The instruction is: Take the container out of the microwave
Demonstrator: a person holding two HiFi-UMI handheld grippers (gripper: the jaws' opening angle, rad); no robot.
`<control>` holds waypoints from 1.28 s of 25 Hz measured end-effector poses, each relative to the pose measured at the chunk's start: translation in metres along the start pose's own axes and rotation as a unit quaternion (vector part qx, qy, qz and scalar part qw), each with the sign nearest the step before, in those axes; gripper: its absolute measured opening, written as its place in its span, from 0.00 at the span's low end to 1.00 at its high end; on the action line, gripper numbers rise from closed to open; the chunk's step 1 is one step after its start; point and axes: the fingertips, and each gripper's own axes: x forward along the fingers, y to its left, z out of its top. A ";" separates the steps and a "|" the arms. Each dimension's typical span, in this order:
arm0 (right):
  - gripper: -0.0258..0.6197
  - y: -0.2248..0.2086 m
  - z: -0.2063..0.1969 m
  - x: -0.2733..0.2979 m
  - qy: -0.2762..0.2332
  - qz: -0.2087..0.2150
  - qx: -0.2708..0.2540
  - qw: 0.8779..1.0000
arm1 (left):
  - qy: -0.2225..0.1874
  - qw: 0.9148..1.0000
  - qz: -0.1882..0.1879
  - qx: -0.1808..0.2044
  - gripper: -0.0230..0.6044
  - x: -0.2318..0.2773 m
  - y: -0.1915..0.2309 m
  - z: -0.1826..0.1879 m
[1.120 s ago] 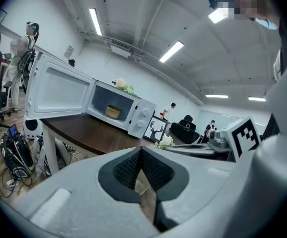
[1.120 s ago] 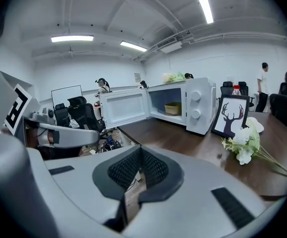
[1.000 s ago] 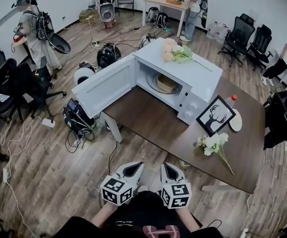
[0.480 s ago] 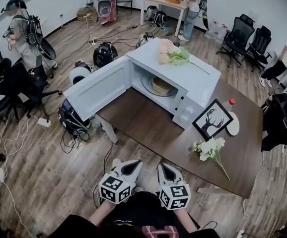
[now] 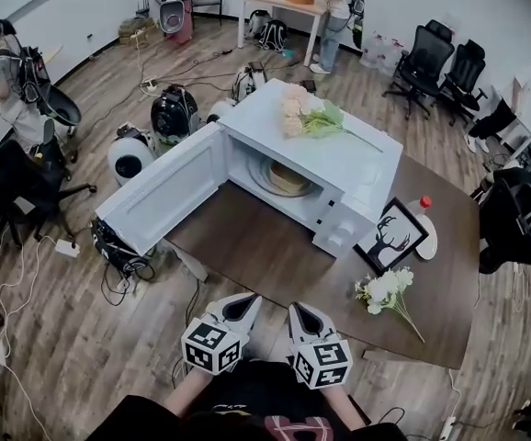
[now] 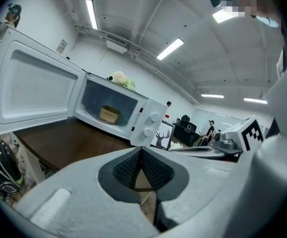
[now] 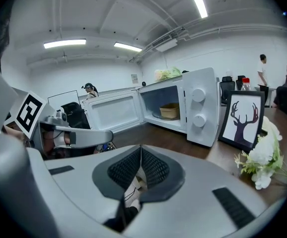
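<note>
A white microwave [image 5: 339, 159] stands on the dark wooden table [image 5: 275, 251] with its door [image 5: 169, 191] swung wide to the left. Inside, on the turntable, sits a tan round container [image 5: 288, 175]; it also shows in the left gripper view, container [image 6: 109, 114], and the right gripper view, container [image 7: 169, 110]. My left gripper [image 5: 245, 303] and right gripper [image 5: 299, 310] hang side by side in front of the table's near edge, well short of the microwave. Both are shut with nothing between the pads.
Flowers [image 5: 307, 118] lie on top of the microwave. A framed deer picture [image 5: 393, 235], a red-capped bottle [image 5: 421, 205] and a white bouquet [image 5: 387, 288] sit on the table to the right. Office chairs, cables, equipment and several people fill the floor around.
Both grippers and the head view have moved toward the table; the microwave and table sit nearer and lower in the head view. The jaws stay shut.
</note>
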 end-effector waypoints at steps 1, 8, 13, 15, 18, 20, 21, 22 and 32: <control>0.06 -0.001 0.007 0.007 -0.004 -0.002 0.001 1.000 | 0.001 1.000 -0.003 0.003 0.05 0.005 0.007 0.006; 0.06 -0.011 0.031 0.053 -0.006 -0.030 0.010 0.999 | 0.015 0.999 -0.031 0.017 0.05 0.040 0.050 0.036; 0.06 -0.013 0.050 0.085 -0.011 -0.047 0.018 0.999 | 0.030 0.998 -0.050 0.027 0.05 0.057 0.079 0.055; 0.06 -0.015 0.057 0.097 -0.016 -0.053 0.027 0.998 | 0.031 0.997 -0.058 0.030 0.05 0.061 0.090 0.062; 0.06 -0.017 0.066 0.116 -0.027 -0.056 0.055 0.997 | 0.033 0.997 -0.068 0.034 0.05 0.066 0.105 0.072; 0.06 -0.018 0.072 0.128 -0.036 -0.061 0.067 0.995 | 0.037 0.996 -0.075 0.039 0.05 0.067 0.116 0.076; 0.06 -0.019 0.076 0.134 -0.038 -0.066 0.070 0.995 | 0.038 0.995 -0.079 0.041 0.05 0.068 0.121 0.078; 0.06 -0.019 0.079 0.141 -0.039 -0.069 0.071 0.994 | 0.039 0.995 -0.083 0.044 0.05 0.069 0.126 0.080; 0.21 -0.018 0.127 0.199 -0.044 -0.083 0.004 0.996 | 0.044 0.992 -0.104 0.051 0.05 0.067 0.168 0.100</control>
